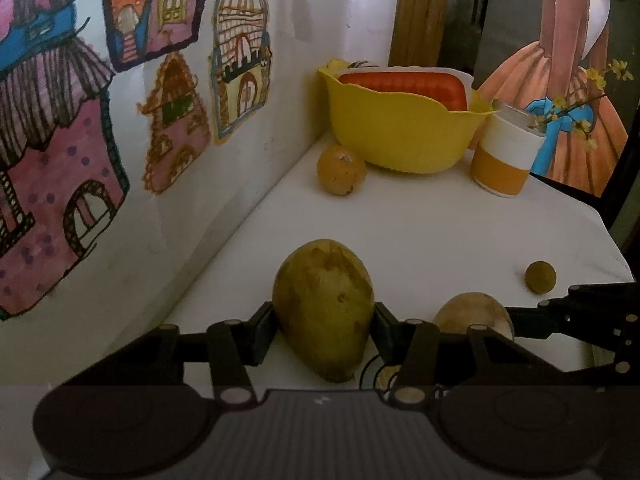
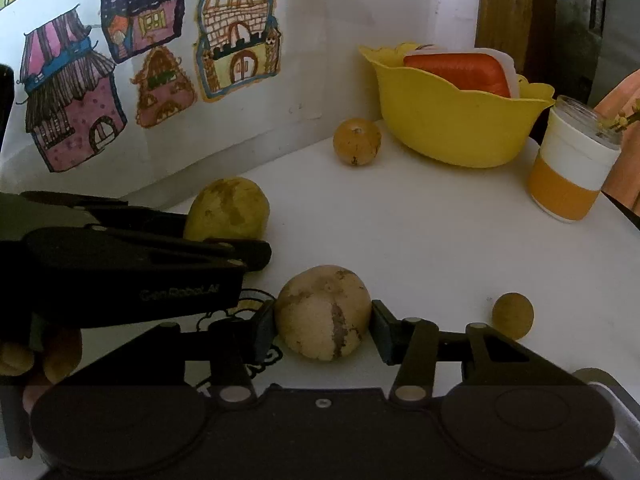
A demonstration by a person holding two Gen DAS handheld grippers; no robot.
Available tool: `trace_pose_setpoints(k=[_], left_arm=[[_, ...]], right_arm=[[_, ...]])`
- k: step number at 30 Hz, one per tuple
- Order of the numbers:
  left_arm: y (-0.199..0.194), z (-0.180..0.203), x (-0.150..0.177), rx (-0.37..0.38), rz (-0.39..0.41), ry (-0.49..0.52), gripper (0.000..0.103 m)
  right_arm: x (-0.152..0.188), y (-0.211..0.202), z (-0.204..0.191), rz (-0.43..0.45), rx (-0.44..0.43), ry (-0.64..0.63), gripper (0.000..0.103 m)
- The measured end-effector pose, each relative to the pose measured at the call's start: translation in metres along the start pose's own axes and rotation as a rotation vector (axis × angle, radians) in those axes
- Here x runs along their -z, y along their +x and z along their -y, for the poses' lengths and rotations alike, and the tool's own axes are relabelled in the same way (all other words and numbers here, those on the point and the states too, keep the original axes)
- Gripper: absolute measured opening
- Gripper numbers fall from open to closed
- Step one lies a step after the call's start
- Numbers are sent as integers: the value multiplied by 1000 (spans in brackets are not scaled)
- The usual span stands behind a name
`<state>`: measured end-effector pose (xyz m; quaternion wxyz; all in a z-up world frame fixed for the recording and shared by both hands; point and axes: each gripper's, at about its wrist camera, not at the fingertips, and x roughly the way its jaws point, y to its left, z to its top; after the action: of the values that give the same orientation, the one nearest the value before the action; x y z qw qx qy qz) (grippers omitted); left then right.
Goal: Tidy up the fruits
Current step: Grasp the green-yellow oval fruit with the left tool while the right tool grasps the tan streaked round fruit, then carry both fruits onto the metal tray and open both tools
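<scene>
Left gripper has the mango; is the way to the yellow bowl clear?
Mostly. Between the mango in the left gripper and the yellow bowl, the white tabletop is bare. An orange fruit sits at the bowl's near-left base, and a cup stands to its right.

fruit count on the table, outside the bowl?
4. Mango between the left gripper's fingers; pale round fruit between the right gripper's fingers; orange fruit beside the yellow bowl; small round fruit at right. More may sit inside the bowl.
</scene>
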<state>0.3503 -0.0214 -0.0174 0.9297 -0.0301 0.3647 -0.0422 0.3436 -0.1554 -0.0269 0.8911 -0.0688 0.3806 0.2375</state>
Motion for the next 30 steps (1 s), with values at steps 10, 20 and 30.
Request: trace_pose_setpoints(k=[10,20,30], left_arm=[[-18,-8,10,17,-22,-16,54],[-48,-11,30,59,-55,-29,54],[-89,-8,65,85,-59,-2,54]], right_arm=[[8,-17,-4,5,-8,-3,50],[24,-50,-14,20,-9,-15,50],[48,-92,-31,53,-2,-44,50]])
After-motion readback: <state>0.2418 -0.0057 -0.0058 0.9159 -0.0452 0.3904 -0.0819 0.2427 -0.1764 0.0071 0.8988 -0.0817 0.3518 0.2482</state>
